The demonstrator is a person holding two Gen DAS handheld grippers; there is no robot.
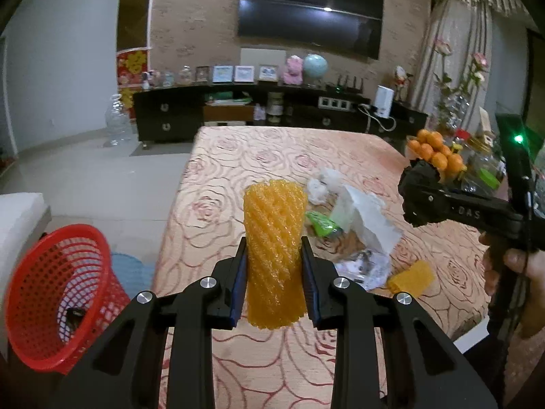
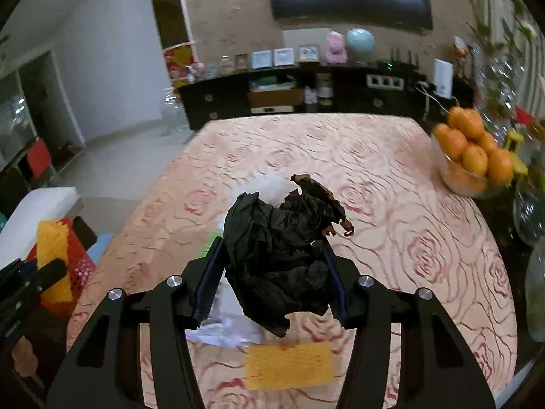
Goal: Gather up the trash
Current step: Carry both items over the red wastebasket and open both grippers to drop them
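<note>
Both loads are lifted — left tongs (image 1: 273, 266) clenched on the yellow foam net (image 1: 274, 255), right tongs (image 2: 272, 272) grasping crumpled black paper (image 2: 282, 255). Next: carry them over the red basket (image 1: 58, 293) beside the bench (image 1: 272, 156) and release.

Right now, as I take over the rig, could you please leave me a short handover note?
Left gripper: shut on the orange foam net, held above the table.
Right gripper: shut on crumpled black paper.
Red basket: off the table's left side, something dark already inside.
Left: drop both pieces in, then collect the flat orange net, white wrappers and green wrapper.
</note>
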